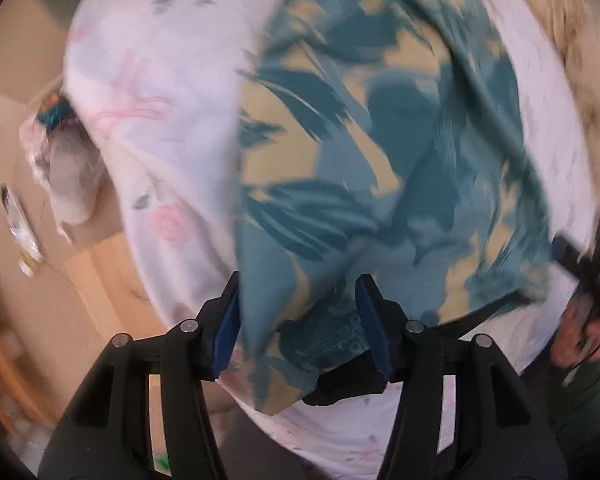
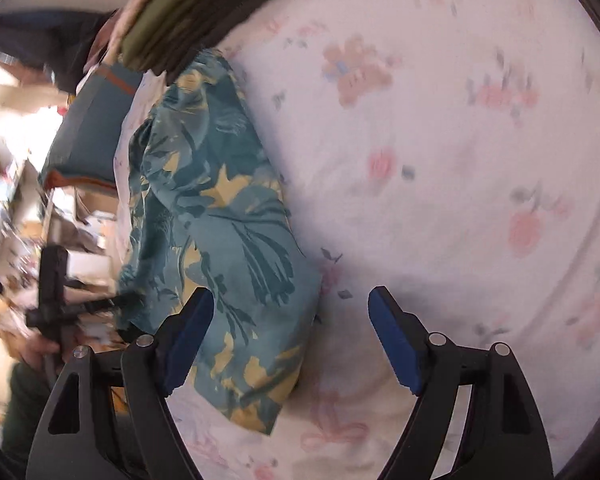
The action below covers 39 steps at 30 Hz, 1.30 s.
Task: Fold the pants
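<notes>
Here, from near to far:
Left gripper [image 1: 300, 332]: jaws apart, a fold of the pants [image 1: 360, 140] lies between the blue pads.
Right gripper [image 2: 290, 340]: jaws wide apart, holding nothing.
Pants: teal and yellow, on the flowered sheet [image 2: 440, 140], near its left edge.
Far edge: folded clothes stack [image 2: 188, 12].

A white bedsheet [image 2: 460, 160] printed with pink flowers fills most of both views. At its far edge rests a dark olive folded blanket [image 2: 188, 12], with a teal cushion [image 2: 88, 136] trimmed in orange just beside it. A cluttered, blurred room lies beyond.
</notes>
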{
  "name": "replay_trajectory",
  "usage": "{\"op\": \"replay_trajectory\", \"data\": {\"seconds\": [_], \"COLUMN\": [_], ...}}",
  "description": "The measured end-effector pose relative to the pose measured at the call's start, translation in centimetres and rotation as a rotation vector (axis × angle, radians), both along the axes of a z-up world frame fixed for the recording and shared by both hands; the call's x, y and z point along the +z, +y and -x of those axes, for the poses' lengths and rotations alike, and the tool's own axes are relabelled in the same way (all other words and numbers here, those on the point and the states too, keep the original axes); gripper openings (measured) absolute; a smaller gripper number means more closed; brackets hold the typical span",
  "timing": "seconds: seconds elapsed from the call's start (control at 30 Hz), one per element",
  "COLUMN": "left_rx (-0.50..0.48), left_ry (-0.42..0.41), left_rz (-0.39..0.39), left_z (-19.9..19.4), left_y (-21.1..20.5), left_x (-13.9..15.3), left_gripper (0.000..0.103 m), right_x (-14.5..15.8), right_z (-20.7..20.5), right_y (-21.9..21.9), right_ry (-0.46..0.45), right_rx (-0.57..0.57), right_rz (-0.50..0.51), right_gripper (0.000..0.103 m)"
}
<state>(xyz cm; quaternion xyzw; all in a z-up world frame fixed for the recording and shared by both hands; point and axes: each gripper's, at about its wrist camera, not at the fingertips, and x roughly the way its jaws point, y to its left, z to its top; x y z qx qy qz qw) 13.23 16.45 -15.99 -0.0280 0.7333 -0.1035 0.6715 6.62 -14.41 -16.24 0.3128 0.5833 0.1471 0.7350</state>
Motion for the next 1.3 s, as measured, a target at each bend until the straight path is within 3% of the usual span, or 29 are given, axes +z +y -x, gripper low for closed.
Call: {"op": "replay_trajectory", "data": {"seconds": [0.1, 0.2, 0.27, 0.3, 0.33, 0.4, 0.47, 0.53, 0.67, 0.9, 1.0, 1.1, 1.3], "left_rx": [-0.04, -0.019, -0.045, -0.057, -0.074, -0.142, -0.139, -0.122, -0.03, 0.116, 0.129, 0.126, 0.155], "left_ry": [0.019, 0.036, 0.028, 0.023, 0.01, -0.024, -0.039, -0.074, -0.214, -0.502, -0.607, -0.689, -0.749], "left_rz": [-0.029, 0.004, -0.03, -0.061, -0.102, -0.131, -0.139, -0.105, 0.068, 0.407, 0.483, 0.508, 0.482], "left_z": [0.5, 0.4, 0.3, 0.2, 0.2, 0.2, 0.3, 0.8, 2.0, 7.8, 8.8, 8.9, 5.5], "left_y": [-1.3, -2.3, -3.0, -3.5, -4.0, -5.3, -5.6, -6.0, -5.8, -6.7, -7.8, -8.5, -10.1], "left_x": [-0.4, 0.2, 0.0, -0.1, 0.1, 1.0, 1.9, 4.2, 11.5, 24.4, 29.3, 32.0, 33.9], "left_gripper": [0.052, 0.052, 0.05, 0.039, 0.023, 0.006, 0.003, 0.002, 0.002, 0.002, 0.002, 0.002, 0.003], "right_x": [-1.7, -1.8, -2.0, -2.0, -1.8, -1.2, 0.6, 2.5, 8.4, 20.1, 26.0, 30.6, 34.4], "right_z": [0.1, 0.2, 0.0, -0.2, -0.3, -0.3, 0.1, 0.1, 0.5, 3.6, 4.9, 4.6, 2.9], "right_y": [1.1, 3.6, 4.7, 5.0, 5.4, 6.2, 7.0, 6.9, 4.9, -2.1, -3.5, -5.1, -5.6], "right_ry": [0.021, -0.006, -0.009, -0.022, -0.041, -0.068, -0.138, -0.175, -0.273, -0.442, -0.538, -0.577, -0.584], "right_rx": [0.045, 0.127, 0.13, 0.126, 0.123, 0.15, 0.199, 0.209, 0.204, 0.17, 0.18, 0.145, 0.121], "right_rz": [-0.171, -0.165, -0.138, -0.134, -0.107, -0.054, -0.002, -0.015, -0.024, -0.08, -0.076, -0.103, -0.055], "right_gripper": [0.077, 0.07, 0.07, 0.068, 0.046, 0.003, 0.003, 0.003, 0.003, 0.003, 0.003, 0.003, 0.003]}}
